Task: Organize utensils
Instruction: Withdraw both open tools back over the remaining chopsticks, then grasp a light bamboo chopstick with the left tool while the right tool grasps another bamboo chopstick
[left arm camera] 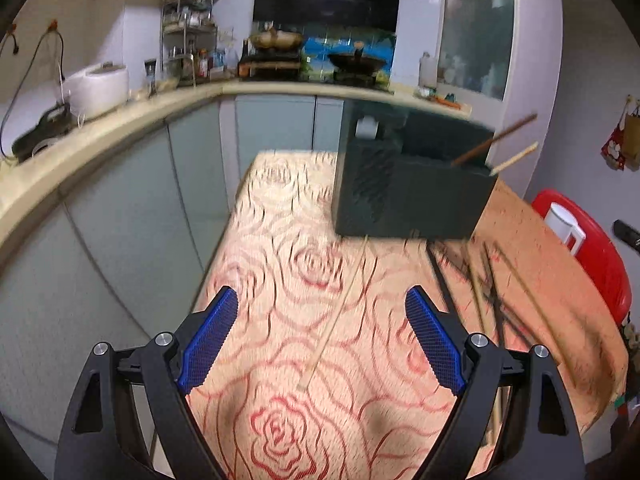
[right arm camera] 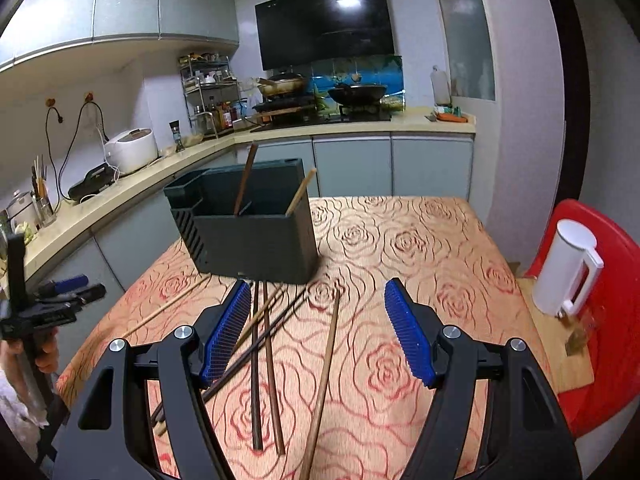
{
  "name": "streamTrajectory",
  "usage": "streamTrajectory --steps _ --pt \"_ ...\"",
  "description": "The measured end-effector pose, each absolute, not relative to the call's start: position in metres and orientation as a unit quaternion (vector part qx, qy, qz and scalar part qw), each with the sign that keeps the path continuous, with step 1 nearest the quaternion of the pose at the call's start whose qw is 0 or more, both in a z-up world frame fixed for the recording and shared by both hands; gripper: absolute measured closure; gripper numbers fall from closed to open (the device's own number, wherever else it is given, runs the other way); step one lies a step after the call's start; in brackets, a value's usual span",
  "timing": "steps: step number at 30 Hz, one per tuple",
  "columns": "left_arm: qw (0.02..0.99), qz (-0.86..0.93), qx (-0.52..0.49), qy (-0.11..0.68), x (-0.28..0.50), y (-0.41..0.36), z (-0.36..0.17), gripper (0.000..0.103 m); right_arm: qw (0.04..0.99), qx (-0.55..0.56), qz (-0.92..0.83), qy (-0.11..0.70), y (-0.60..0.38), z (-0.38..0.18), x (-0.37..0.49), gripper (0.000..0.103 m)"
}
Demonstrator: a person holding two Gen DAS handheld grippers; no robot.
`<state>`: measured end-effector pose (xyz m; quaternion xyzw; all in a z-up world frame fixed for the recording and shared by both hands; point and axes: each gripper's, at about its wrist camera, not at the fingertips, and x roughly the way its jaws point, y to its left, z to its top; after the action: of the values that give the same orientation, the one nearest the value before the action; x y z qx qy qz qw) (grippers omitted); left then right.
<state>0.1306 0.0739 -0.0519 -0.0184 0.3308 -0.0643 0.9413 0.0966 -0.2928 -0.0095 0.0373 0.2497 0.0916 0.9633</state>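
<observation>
2 chopsticks point(right arm camera: 244, 184) stand tilted in the dark utensil holder point(right arm camera: 256, 240), which sits at centre frame in the right wrist view on a table covered by a rose-patterned cloth point(right arm camera: 400, 248). The darker stick leans in a middle compartment, the paler stick point(right arm camera: 301, 192) at the holder's right end. Loose chopsticks point(right arm camera: 264, 360) lie scattered on the cloth below the holder, several crossing one another; 1 brown stick point(right arm camera: 324, 376) lies apart, lower centre, between the blue pads of the right gripper point(right arm camera: 316, 332). That gripper's jaws are parted above the sticks and grip nothing. The left gripper point(left arm camera: 320, 336) occupies the lower part of the left wrist view (this view is motion-blurred), jaws wide apart and empty, with 1 pale chopstick point(left arm camera: 336, 316) lying on the cloth between them. In the right wrist view the left gripper also shows at the left edge, with a hand point(right arm camera: 44, 352) below it. A white jug point(right arm camera: 564, 268) stands at the right edge before a red chair point(right arm camera: 612, 320).
</observation>
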Motion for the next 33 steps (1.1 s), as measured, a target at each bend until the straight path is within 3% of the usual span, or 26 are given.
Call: streamTrajectory --steps 14,19,26,31,33 --pt "0.921 -0.086 0.021 0.379 0.125 0.063 -0.104 0.021 0.96 0.035 0.087 0.264 -0.29 -0.029 0.072 0.036" --pt "0.912 -0.089 0.034 0.399 0.134 0.06 -0.112 0.046 0.959 0.04 0.083 0.269 -0.294 -0.033 0.069 0.036" --pt "0.904 -0.082 0.027 0.418 0.146 0.062 -0.12 0.067 0.959 0.045 0.079 0.269 -0.298 -0.035 0.065 0.036" --pt "0.905 -0.078 0.037 0.416 0.146 0.06 -0.12 0.094 0.958 0.045 0.078 0.273 -0.299 -0.038 0.064 0.036" --pt "0.906 -0.077 0.043 0.415 0.143 0.058 -0.12 0.094 0.957 0.044 0.077 0.275 -0.299 -0.039 0.065 0.036"
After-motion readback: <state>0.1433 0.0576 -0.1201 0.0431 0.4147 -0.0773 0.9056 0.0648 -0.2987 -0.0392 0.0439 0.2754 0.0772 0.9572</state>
